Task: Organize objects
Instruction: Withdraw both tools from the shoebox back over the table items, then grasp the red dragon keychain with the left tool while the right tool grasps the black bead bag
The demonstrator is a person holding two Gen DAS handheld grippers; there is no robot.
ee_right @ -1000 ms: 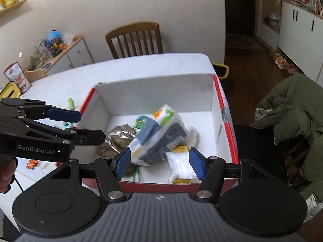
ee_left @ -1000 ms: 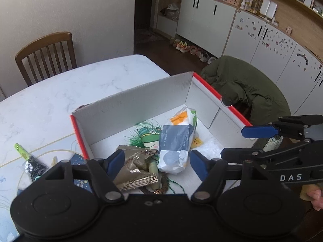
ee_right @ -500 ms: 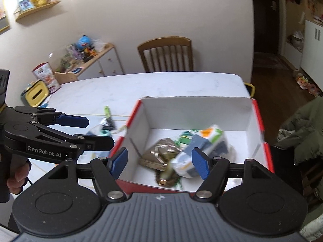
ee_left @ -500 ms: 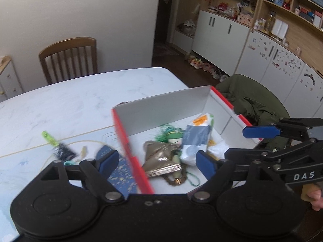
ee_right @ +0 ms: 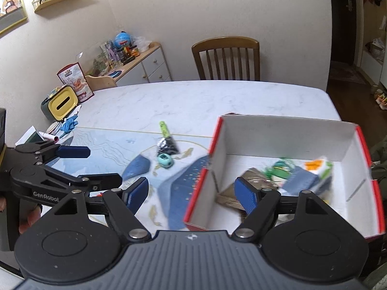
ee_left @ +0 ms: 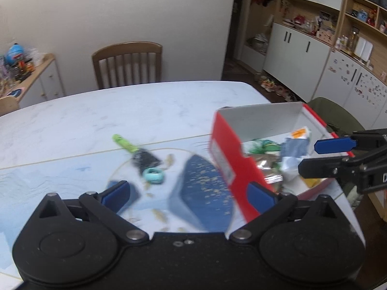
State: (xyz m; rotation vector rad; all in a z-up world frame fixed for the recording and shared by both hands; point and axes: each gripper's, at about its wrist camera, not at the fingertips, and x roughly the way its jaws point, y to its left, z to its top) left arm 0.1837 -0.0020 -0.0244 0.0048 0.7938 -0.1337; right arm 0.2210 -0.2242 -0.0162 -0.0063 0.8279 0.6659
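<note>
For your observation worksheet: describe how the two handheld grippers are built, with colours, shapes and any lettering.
Both the left gripper and right gripper are black linkage frames with round pivot discs, silver rivets and blue finger pads. White lettering reads "GenRobot" on the left one; the right gripper's base is ribbed grey.

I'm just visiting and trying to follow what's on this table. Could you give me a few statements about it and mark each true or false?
1. Both grippers are open and hold nothing. True: the left gripper and the right gripper are both spread and bare.
2. The box is empty. False: packets and other items lie inside.
3. A teal ring lies on the table outside the box. True.
4. The green clip is in the box. False: it lies on the table, left of the box.
5. No chair is at the table. False: a wooden chair stands at the far side.
</note>
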